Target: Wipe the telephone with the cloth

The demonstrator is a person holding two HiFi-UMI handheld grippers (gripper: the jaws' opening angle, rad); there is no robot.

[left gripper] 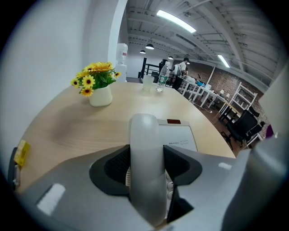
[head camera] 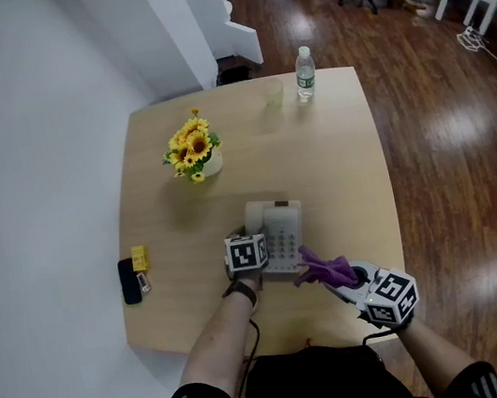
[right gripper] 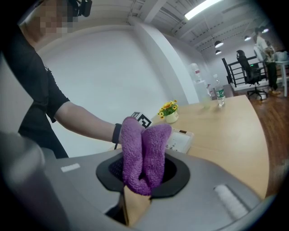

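Observation:
A white desk telephone (head camera: 280, 235) sits on the wooden table's near half. My left gripper (head camera: 248, 262) is at its left side, shut on the white handset (left gripper: 145, 162), which stands between the jaws above the phone body (left gripper: 180, 135). My right gripper (head camera: 343, 278) holds a folded purple cloth (head camera: 326, 270) at the phone's near right corner. In the right gripper view the cloth (right gripper: 144, 153) bulges out from between the jaws, with the telephone (right gripper: 179, 140) just beyond it.
A white pot of sunflowers (head camera: 194, 151) stands behind the phone on the left. A water bottle (head camera: 304, 73) and a clear cup (head camera: 271, 96) are at the far edge. A black device and yellow item (head camera: 134, 272) lie at the left edge.

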